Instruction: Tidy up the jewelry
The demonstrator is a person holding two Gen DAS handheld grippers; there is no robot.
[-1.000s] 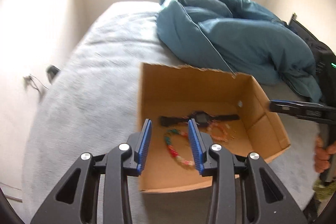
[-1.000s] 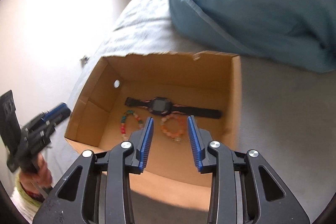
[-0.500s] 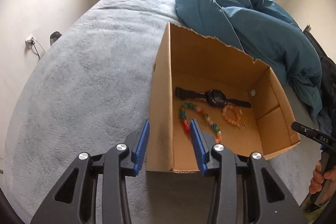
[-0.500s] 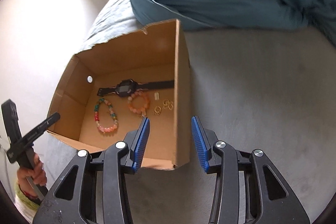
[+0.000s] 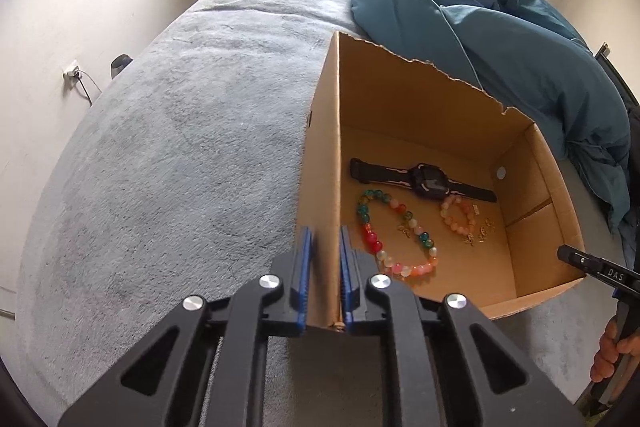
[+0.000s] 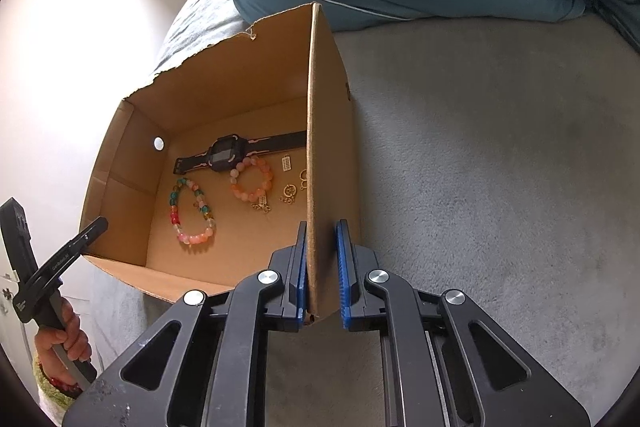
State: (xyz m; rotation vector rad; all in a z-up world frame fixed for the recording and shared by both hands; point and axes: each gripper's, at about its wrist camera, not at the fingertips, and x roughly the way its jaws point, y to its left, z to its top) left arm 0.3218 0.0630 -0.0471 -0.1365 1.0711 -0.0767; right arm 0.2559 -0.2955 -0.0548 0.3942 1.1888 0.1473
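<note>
Left tool [image 5: 323, 247]: jaws just closed, clamped on box [image 5: 424, 115] left wall, near corner.
Right tool [image 6: 320, 243]: just closed likewise, right wall.
Purpose: probably steadying or shifting box on bed [image 5: 180, 131].
Jewelry: watch [image 5: 428, 179], bracelets [image 5: 394, 227] on box floor.

box [image 5: 404, 107] on bed [image 5: 180, 147] | quilt [image 5: 500, 27] behind box | in box: watch [image 5: 428, 181] at back, two bracelets [image 5: 394, 231] in front of it | grippers on box's side walls
</note>
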